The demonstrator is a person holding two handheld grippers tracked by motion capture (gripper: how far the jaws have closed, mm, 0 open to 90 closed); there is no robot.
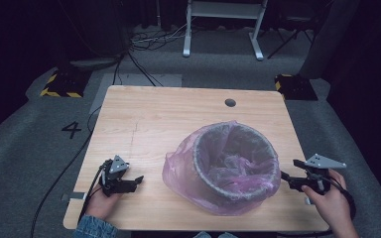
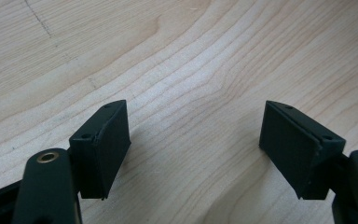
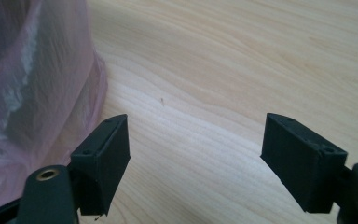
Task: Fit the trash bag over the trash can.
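A round bin (image 1: 238, 166) lined with a pink plastic bag (image 1: 178, 171) stands on the wooden table (image 1: 163, 114), right of centre. The bag's pink film (image 3: 28, 84) drapes down at the left of the right gripper view. My left gripper (image 1: 136, 181) rests near the table's front left, held by a hand, open with bare wood between its jaws (image 2: 196, 149). Just right of the bin, close to the table's right edge, my right gripper (image 1: 286, 178) is open and apart from the bag, nothing between its jaws (image 3: 196, 154).
A round cable hole (image 1: 230, 102) sits near the table's far edge. Cables (image 1: 64, 173) trail off the left side onto grey carpet. A white frame (image 1: 223, 25) and yellow-black striped blocks (image 1: 59, 87) stand beyond the table.
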